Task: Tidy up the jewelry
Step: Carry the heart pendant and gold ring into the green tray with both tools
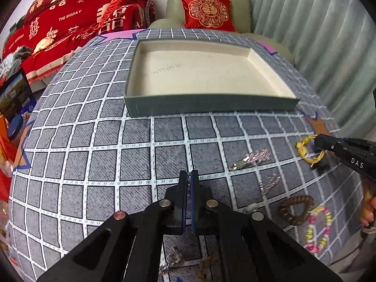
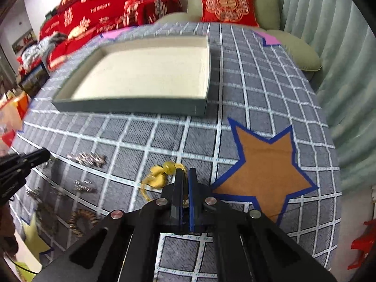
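Grid-patterned tablecloth [image 1: 94,155] before red-draped sofa [image 1: 70,16]

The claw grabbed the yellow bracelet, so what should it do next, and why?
Probably lift it and carry it toward the shallow grey box with the cream lining. The right claw looks shut on the yellow beaded cord bracelet, which still lies on the checked grey tablecloth, and the box looks empty.

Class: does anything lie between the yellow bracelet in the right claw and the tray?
Nothing visible. Only bare checked cloth lies between the yellow bracelet, pinched in the right claw, and the tray.
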### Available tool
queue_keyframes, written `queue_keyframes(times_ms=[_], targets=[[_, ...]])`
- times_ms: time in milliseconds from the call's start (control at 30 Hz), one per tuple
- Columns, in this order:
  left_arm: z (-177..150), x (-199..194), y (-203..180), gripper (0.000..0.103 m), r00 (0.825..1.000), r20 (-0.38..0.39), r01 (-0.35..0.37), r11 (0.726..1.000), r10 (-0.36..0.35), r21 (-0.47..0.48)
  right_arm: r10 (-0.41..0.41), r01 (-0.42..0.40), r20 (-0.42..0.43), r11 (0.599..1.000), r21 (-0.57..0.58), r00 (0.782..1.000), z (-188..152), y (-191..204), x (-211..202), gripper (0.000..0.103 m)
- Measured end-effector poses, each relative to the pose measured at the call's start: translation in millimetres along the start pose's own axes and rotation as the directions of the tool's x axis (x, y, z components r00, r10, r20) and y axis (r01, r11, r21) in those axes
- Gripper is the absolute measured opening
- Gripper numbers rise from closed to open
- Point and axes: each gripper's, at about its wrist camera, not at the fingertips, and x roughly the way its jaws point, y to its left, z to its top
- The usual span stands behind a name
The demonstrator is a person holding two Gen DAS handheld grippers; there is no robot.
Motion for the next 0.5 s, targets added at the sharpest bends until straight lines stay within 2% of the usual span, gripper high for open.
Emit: queue_keyframes(times_ms=[200,333,400,500], targets=[[8,-32,0,0.011,0.997,0.069,0.027,1.0,-0.027,-0.009,0.054,-0.057,0.062,0.998,0.037,0.997,16,-1,-28,0.004],[19,-44,7,0.011,0.995,0.088,0.045,0.999,-0.043,-0.018,0.085,-0.089,0.085,0.995,0.05,0.993,21,2,-42,0.004],[19,-47,8,0.011,0.996,0.091,0.013,1.0,-0.012,-0.011,0.089,-0.094,0.088,0.994,0.057,0.992,21,1,-43,0.004],[12,-46,4,0.011,0.989,0.103,-0.108,0.994,0.106,0.011,0.114,-0.121,0.08,0.989,0.09,0.99,18,-4,-41,0.004]])
